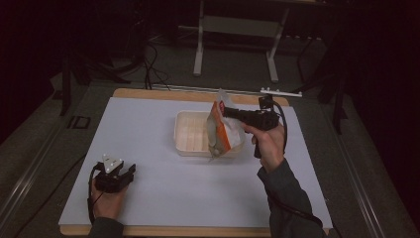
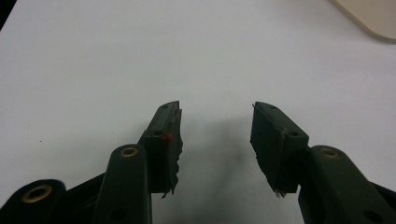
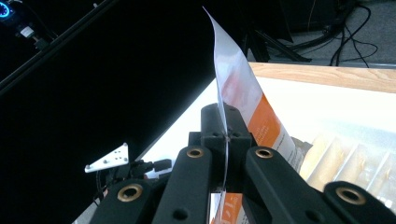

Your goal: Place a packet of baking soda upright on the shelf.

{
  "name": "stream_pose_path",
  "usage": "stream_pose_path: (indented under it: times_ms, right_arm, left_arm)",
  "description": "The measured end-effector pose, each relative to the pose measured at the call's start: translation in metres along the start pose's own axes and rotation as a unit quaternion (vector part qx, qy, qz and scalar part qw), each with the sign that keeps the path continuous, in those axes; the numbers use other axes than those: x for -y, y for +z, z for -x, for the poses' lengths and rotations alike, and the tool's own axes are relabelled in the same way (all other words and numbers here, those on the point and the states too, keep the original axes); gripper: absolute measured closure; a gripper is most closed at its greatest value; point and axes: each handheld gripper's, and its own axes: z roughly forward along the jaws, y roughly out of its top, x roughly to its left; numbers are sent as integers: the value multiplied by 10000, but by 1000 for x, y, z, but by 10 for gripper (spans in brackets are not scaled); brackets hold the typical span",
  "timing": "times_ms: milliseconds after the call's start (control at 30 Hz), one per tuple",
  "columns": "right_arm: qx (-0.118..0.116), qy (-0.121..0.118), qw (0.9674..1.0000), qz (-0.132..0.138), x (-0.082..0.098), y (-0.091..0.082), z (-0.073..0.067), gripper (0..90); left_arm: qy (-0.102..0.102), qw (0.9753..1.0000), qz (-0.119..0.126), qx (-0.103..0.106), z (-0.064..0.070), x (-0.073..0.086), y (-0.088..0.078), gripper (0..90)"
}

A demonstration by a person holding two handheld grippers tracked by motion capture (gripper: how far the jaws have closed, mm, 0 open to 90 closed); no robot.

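Observation:
A white and orange plastic bag (image 1: 220, 130) hangs over the cream tray (image 1: 190, 133) at the middle of the white table sheet, its lower end reaching down over the tray's right part. My right gripper (image 1: 225, 111) is shut on the bag's upper edge, held by a hand from the right. In the right gripper view the thin bag (image 3: 243, 98) stands edge-on, pinched between the black jaws of my right gripper (image 3: 225, 137). My left gripper (image 1: 130, 170) rests near the table's front left, open and holding nothing. In its own view my left gripper (image 2: 216, 122) shows both jaws apart over bare white sheet.
The white sheet (image 1: 148, 198) covers a wooden table top (image 1: 148, 93). A corner of the tray (image 2: 373, 18) shows at the top right of the left gripper view. Behind the table stand a metal frame (image 1: 237, 39) and cables on a dark floor.

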Motion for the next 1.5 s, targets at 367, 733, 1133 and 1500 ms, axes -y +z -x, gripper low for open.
stream_pose_path:
  times_ms: [367,733,1133,1500]
  right_arm:
    - [56,-35,9999,95,-8,9,3,900]
    - [110,-28,9997,207,-12,20,9,900]
    - [188,19,9994,306,-14,31,14,900]
    - [476,-114,9984,274,-14,46,14,900]
  left_arm:
    - [13,10000,-18,0,0,0,0,524]
    - [4,10000,-11,0,0,0,0,524]
    - [-2,10000,-2,4,0,0,1,524]
    - [-13,10000,14,18,0,0,1,524]
